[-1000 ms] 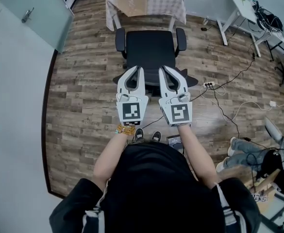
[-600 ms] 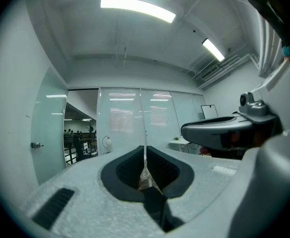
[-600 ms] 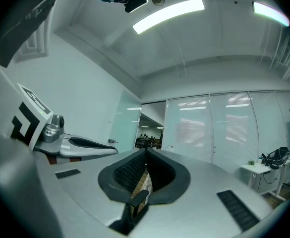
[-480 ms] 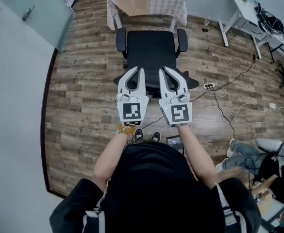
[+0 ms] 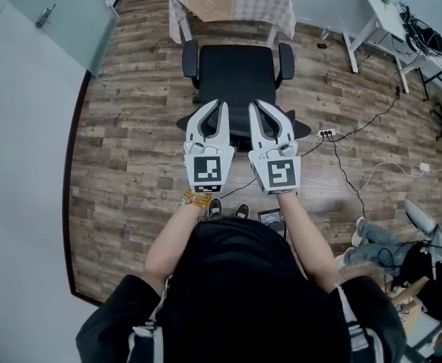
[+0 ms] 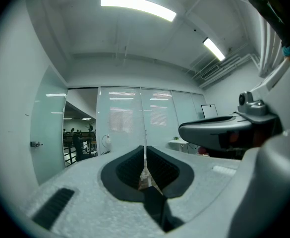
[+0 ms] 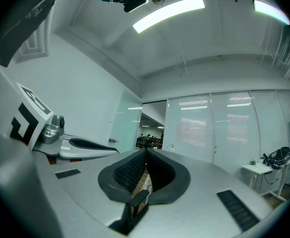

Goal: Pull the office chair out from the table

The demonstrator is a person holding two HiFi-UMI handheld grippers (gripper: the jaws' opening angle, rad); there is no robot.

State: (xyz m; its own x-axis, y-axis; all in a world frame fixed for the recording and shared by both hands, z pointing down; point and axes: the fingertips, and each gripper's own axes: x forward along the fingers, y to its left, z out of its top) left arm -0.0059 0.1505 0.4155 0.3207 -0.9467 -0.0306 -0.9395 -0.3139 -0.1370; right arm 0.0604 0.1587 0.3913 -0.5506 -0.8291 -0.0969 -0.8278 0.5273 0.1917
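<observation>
The black office chair (image 5: pixel 236 72) stands on the wood floor just in front of the table (image 5: pixel 232 2), which has a checked cloth; its seat faces the table and its backrest is toward me. My left gripper (image 5: pixel 219 106) and right gripper (image 5: pixel 256 106) hover side by side above the chair's backrest, both pointing at the table. Both are shut with nothing between their jaws. In the left gripper view the left gripper (image 6: pixel 145 155) shows its jaws pressed together, as does the right gripper (image 7: pixel 145 157) in the right gripper view. Whether either touches the chair is hidden.
A white desk (image 5: pixel 378 15) stands at the upper right. Cables (image 5: pixel 349 169) and a power strip (image 5: pixel 326 132) lie on the floor right of the chair. A glass door (image 5: pixel 51 21) and a wall run along the left. A person's legs (image 5: pixel 383 237) are at the lower right.
Both grippers stay where they were, still shut. The person at the lower right has shifted their legs.
</observation>
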